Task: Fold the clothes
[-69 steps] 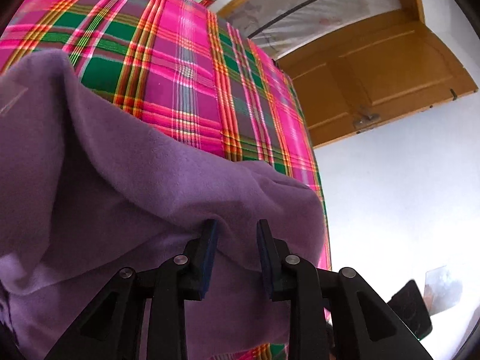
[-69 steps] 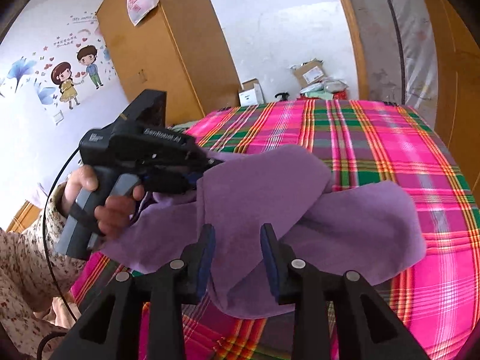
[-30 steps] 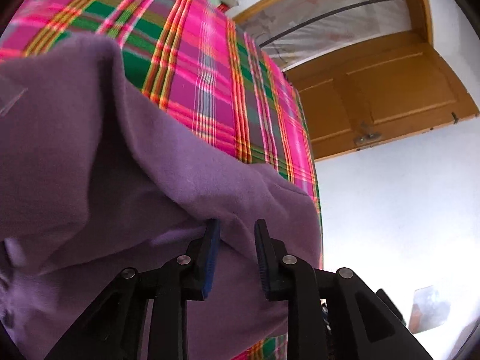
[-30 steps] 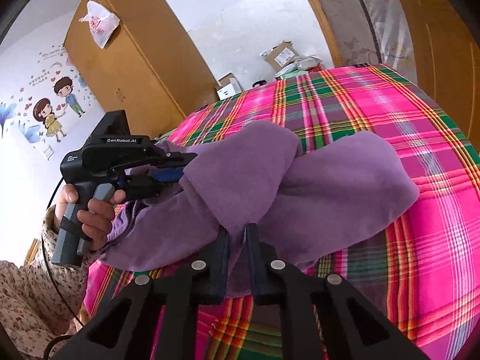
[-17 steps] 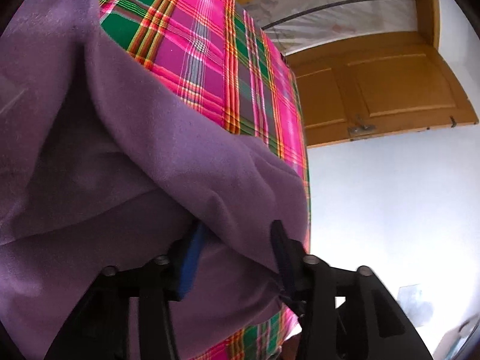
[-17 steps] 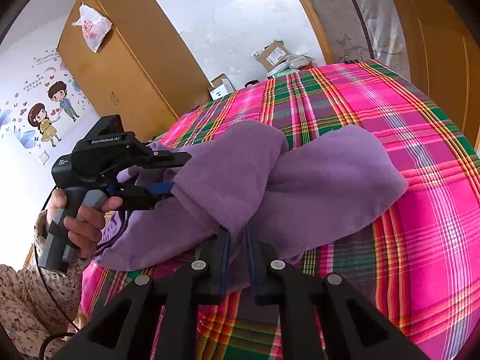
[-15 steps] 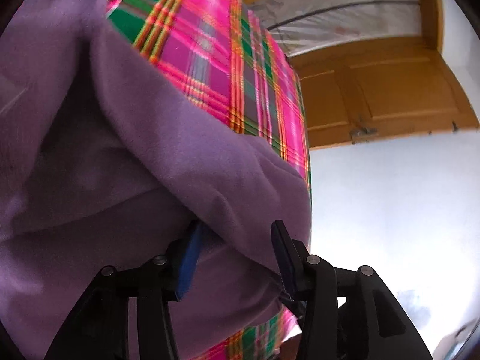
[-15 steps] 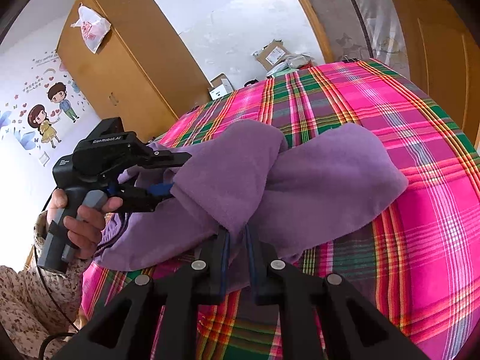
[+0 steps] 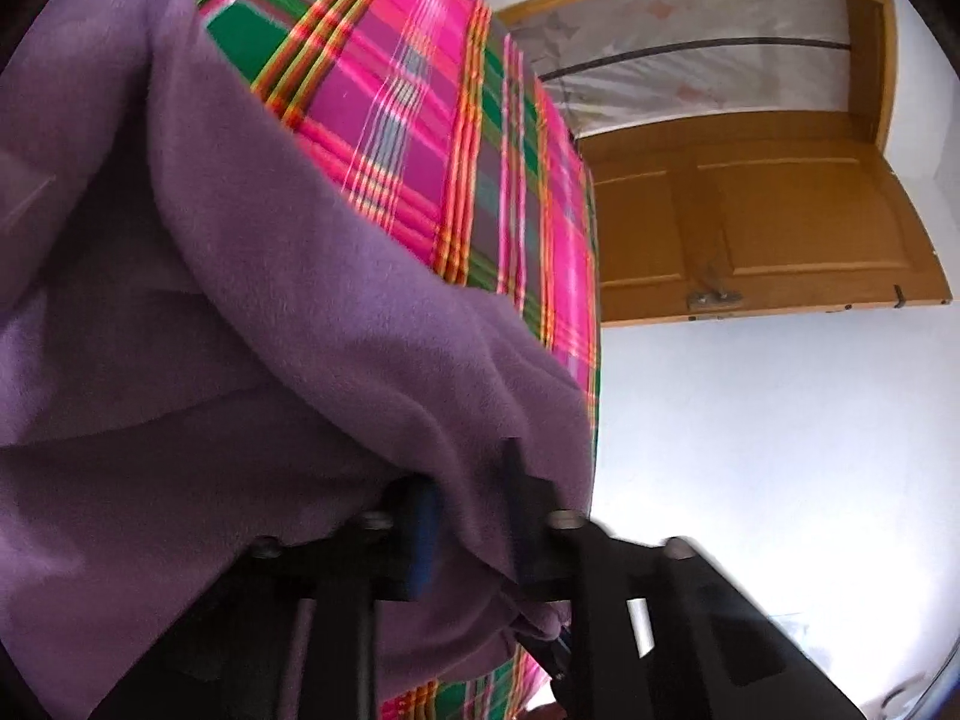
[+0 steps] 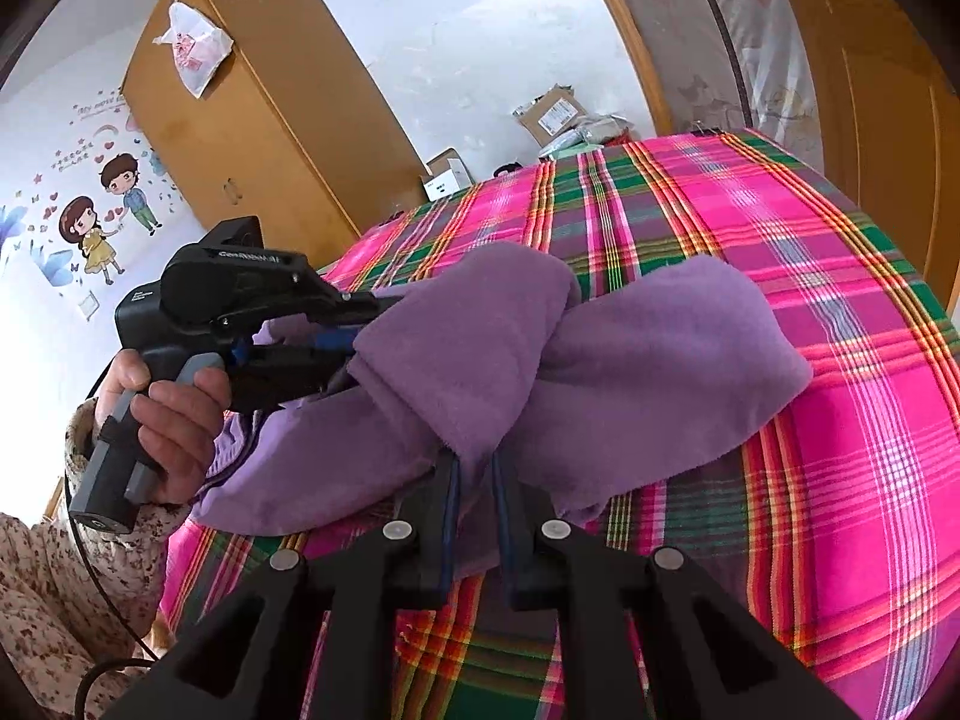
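The right gripper has 2 black fingers with blue pads and silver screws. The left gripper has a black body with white lettering and a grey handle trailing a black cable; beside it, a bare hand and floral sleeve.

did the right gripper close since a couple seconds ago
Yes. The right gripper went from open to clamped on the purple garment, which lies over the plaid bedspread.
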Action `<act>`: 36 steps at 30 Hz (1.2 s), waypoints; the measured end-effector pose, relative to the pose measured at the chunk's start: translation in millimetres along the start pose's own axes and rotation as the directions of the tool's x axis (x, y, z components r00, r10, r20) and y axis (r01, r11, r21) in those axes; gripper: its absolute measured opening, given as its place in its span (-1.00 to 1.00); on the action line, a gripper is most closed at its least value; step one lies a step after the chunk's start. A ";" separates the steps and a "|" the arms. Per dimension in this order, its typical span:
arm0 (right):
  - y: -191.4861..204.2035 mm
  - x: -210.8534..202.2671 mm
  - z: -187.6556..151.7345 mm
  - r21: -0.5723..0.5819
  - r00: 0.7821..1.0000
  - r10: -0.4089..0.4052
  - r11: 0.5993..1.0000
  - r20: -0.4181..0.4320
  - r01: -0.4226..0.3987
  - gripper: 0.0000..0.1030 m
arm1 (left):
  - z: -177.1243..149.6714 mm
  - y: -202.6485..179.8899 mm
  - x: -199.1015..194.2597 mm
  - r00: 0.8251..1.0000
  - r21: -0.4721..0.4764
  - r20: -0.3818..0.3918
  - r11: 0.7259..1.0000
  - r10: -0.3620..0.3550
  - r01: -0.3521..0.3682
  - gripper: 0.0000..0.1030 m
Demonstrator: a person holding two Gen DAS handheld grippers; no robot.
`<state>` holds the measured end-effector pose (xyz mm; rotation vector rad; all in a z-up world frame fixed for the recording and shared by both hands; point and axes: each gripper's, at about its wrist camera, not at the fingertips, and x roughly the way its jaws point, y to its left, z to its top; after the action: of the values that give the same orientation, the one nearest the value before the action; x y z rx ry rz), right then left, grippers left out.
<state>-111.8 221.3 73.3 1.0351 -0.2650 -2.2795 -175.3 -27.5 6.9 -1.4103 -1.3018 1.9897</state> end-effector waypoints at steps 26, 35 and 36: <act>49.2 -0.9 3.3 -0.132 0.995 -0.089 0.987 0.051 0.095 -0.66 | -1.1 -44.2 -114.1 0.946 0.207 0.278 0.972 -0.168 0.112 -0.99; 54.5 -2.2 6.6 -0.142 0.989 -0.132 0.980 0.069 0.140 -0.54 | -10.9 -23.0 -80.4 0.988 0.163 0.130 0.985 -0.084 0.062 -0.85; 53.8 -1.8 6.8 -0.140 0.989 -0.134 0.980 0.068 0.143 -0.54 | -10.7 -17.6 -73.7 0.991 0.143 0.110 0.988 -0.079 0.063 -0.72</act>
<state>-91.6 179.3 101.2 0.9403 -0.0514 -2.4165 -137.8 -67.4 60.4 -1.1842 -1.2166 2.0970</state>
